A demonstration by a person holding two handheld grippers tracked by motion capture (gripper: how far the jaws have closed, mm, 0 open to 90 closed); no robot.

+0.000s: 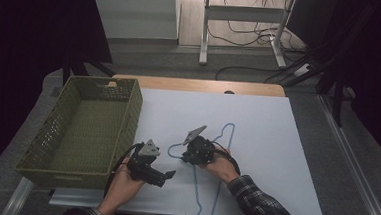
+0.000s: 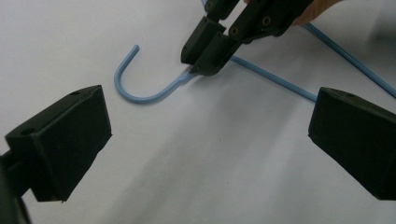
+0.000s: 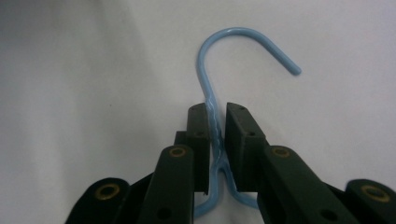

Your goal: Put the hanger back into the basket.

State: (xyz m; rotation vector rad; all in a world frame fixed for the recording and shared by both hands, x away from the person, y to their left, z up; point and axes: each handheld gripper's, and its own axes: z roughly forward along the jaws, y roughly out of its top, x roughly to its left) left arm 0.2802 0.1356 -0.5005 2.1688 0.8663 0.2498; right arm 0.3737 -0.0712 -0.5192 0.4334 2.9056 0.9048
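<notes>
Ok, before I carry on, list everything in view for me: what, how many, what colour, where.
wire hanger: 1, light blue, flat on the white sheet right of centre, hook end toward the basket
basket: 1, olive green, woven, on the table's left edge, nothing visible inside
white sheet: 1, covers most of the table
table: 1, wooden, bare strip along the far edge
desk frame: 1, white, on the floor behind, with dark cables
left gripper: 1, black, jaws wide apart, near the basket
right gripper: 1, black, jaws closed around the hanger's twisted neck
</notes>
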